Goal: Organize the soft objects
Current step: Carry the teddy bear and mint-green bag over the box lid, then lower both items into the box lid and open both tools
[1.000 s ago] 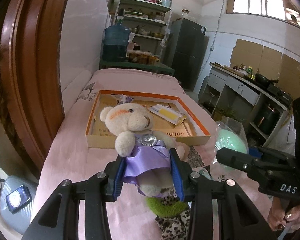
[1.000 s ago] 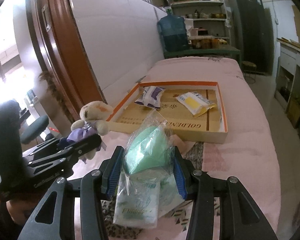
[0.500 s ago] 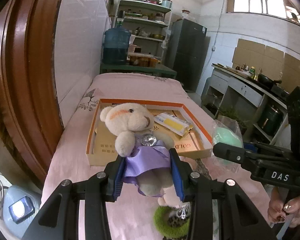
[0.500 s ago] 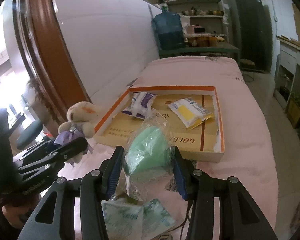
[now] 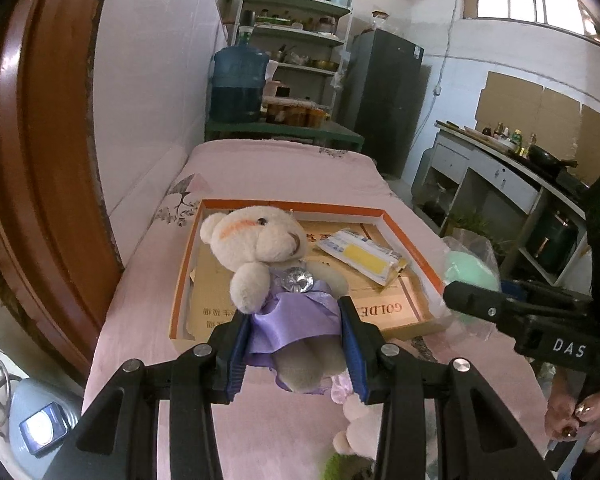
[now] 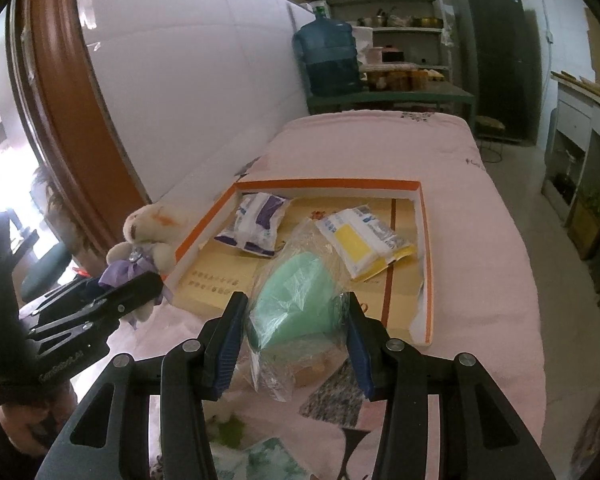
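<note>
My left gripper (image 5: 293,322) is shut on a cream teddy bear (image 5: 260,240) in a purple dress and holds it above the near left edge of the orange-rimmed cardboard tray (image 5: 412,246). The bear also shows in the right wrist view (image 6: 148,228). My right gripper (image 6: 294,320) is shut on a green soft object in a clear plastic bag (image 6: 296,292), held over the near edge of the tray (image 6: 426,240). A yellow-and-white packet (image 6: 364,240) and a purple-and-white packet (image 6: 256,220) lie in the tray.
The tray lies on a pink-covered bed (image 6: 480,216) along a white wall. Soft items lie on the bed below the grippers: a small plush (image 5: 356,420), a patterned cloth (image 6: 340,396). A blue water jug (image 5: 238,84), shelves and a dark fridge (image 5: 384,92) stand beyond.
Both grippers have moved forward toward the tray with their objects still held. The tray and its packets now appear closer; the items on the bed have slid out of view below.
</note>
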Motion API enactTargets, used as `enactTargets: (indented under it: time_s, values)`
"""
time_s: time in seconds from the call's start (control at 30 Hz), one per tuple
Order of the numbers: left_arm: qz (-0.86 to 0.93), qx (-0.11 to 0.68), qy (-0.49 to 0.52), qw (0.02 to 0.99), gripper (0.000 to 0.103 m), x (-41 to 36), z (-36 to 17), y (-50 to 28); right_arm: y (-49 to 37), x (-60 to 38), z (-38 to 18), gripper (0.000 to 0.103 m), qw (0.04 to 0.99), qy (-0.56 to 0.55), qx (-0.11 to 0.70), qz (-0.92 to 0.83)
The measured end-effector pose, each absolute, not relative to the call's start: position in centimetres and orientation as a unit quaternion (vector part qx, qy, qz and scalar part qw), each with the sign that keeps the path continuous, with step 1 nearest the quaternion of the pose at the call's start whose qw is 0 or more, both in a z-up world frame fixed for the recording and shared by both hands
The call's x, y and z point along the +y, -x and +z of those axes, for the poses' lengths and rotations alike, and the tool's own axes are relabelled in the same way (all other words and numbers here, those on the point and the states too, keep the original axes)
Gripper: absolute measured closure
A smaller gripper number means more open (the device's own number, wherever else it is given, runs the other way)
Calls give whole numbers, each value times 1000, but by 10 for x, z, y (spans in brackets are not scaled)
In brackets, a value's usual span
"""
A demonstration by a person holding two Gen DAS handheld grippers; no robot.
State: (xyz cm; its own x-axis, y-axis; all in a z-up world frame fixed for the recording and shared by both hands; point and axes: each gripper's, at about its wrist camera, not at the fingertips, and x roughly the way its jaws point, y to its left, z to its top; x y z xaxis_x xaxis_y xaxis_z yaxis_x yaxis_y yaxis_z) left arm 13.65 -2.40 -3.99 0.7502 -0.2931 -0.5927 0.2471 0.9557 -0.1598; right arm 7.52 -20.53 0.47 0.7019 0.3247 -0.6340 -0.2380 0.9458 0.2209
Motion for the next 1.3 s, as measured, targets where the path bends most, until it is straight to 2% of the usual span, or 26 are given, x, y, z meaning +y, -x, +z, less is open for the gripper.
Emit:
enactTargets:
  time_s: [0.47,1.3]
  values:
    - [-165,354,72,918,62,-24,-52,-181,-115,-212,-3,55,914,-58,376,140]
    - [-211,420,92,878,62,-63,-92,-242,-160,-231,-49,55,898,-68,418,120]
